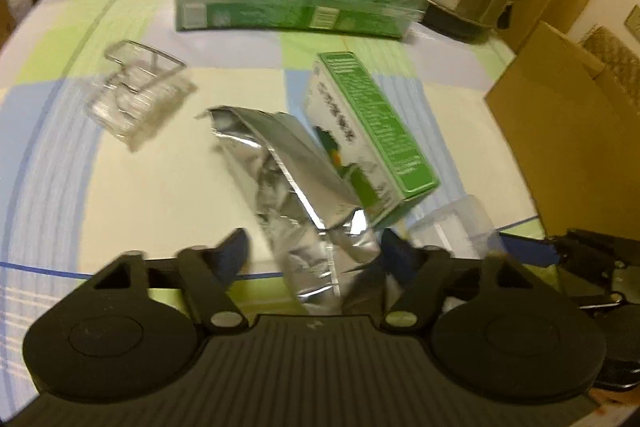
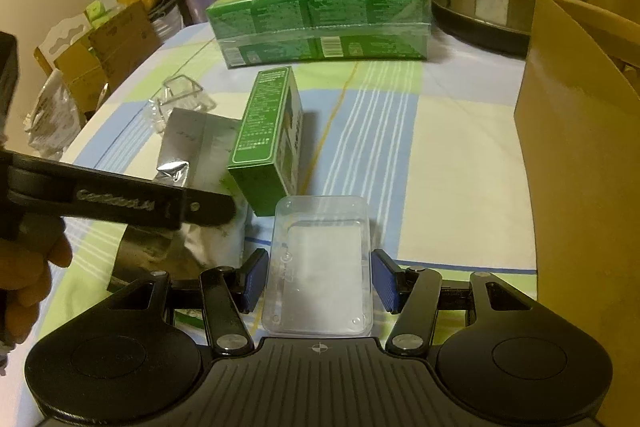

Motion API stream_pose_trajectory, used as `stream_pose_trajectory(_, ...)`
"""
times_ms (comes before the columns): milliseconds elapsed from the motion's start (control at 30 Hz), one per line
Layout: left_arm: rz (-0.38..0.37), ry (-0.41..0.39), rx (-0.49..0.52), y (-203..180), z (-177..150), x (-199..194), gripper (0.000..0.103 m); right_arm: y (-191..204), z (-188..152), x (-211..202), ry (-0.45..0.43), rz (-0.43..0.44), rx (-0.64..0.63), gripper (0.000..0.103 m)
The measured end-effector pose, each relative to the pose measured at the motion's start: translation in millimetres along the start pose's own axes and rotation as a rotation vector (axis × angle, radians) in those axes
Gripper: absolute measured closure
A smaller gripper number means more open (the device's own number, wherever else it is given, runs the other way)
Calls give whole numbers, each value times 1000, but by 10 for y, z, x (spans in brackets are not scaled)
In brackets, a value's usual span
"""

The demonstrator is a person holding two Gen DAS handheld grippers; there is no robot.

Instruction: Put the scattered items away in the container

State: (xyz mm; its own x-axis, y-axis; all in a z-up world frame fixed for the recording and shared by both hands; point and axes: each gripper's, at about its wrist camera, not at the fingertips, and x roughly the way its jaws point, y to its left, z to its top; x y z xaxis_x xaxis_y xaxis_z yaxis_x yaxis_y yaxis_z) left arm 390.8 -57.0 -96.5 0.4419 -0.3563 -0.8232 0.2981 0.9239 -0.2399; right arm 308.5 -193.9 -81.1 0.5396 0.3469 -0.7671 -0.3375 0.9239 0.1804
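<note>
Between the spread right gripper (image 2: 320,279) pads lies a clear plastic box (image 2: 320,267), unpinched.

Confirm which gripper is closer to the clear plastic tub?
Right. The right gripper has the clear plastic tub between its open pads, not yet pinched. The left gripper sits beside it, straddling the foil pouch, with the tub off its right finger.

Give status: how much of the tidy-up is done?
Nothing visibly packed; cardboard box interior is hidden. In hand: left hand-held gripper open around foil pouch, right hand-held gripper open around clear plastic tray. Left: green carton, clear clip-like holder.
</note>
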Motion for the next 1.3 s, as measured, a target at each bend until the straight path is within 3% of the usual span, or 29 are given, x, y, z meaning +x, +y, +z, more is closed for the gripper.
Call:
stream_pose_trajectory(133,5,12,35,-69,10,-36,59,-14,-4,-3,5,0,0,50)
stream_pose_trajectory(367,17,38,114,-115,-170,-249,67,15,-84,-99,21,31,17,50)
stream_pose_trajectory(633,-16,92,212,-305,-739,-641,67,207,-343,-353,44,60,17,50)
stream_pose_trajectory(867,-34,116,265,-478,-1313,-1007,67,309,-772,-725,64,51,26,50)
stream_pose_trajectory(1000,-36,88,270,-514,-1524,-1237,66,344,-1039,-919,71,52,33,50)
stream_pose_trajectory(1067,-43,73,250,-483,-1583,-1332,52,363,-1156,-983,75,47,33,50)
stream_pose_trajectory(1300,-51,88,133,-313,-1589,-1280,40,462,-1318,-1042,64,17,-2,50)
